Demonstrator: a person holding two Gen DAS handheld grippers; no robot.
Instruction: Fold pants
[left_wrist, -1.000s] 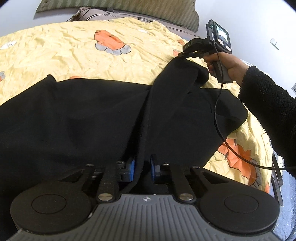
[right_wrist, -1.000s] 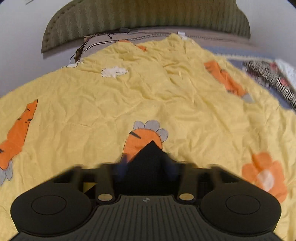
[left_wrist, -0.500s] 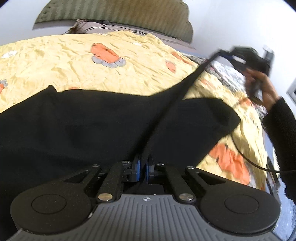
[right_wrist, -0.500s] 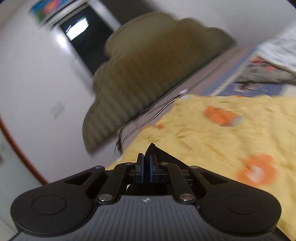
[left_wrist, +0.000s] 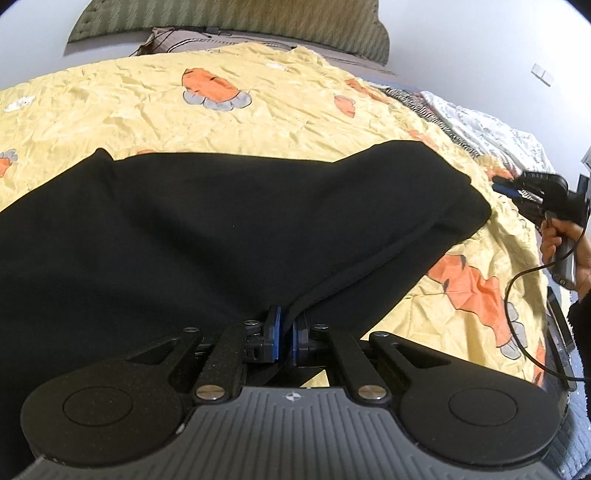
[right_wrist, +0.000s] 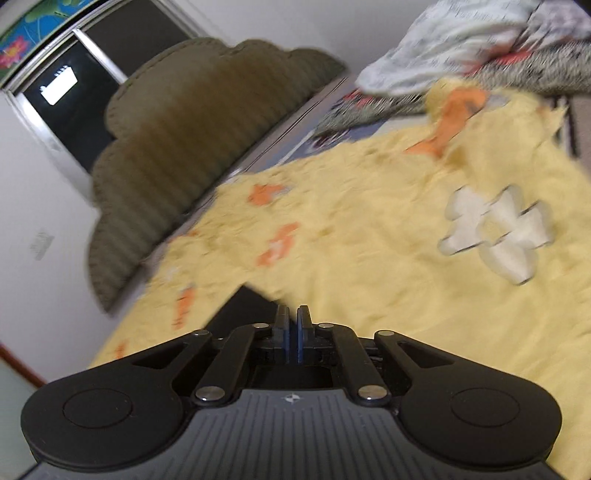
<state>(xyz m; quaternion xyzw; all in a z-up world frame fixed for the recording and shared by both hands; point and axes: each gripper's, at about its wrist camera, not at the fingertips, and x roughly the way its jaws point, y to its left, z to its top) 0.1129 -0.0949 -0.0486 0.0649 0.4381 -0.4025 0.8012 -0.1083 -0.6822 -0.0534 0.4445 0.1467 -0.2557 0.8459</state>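
Black pants (left_wrist: 221, 229) lie spread across the yellow bed cover (left_wrist: 258, 110), one layer folded over to the right. At the near edge my left gripper (left_wrist: 286, 325) is shut on a ridge of the black fabric. In the left wrist view a hand holds my right gripper (left_wrist: 498, 182) just off the pants' right end, apart from the cloth. In its own view the right gripper (right_wrist: 293, 314) has its jaws opening, with a narrow gap and nothing between them. Only a black corner of the pants (right_wrist: 243, 306) shows there, to its left.
A green ribbed headboard (left_wrist: 229, 22) stands at the far end of the bed. Patterned bedding (left_wrist: 480, 118) is piled at the far right, near the bed's right edge. A cable (left_wrist: 517, 314) hangs from the right gripper. A dark window (right_wrist: 74, 92) is in the wall.
The right gripper swept the lifted pants end rightwards, rolled over and let it go; the fabric now lies flat. The left gripper stayed clamped in place.
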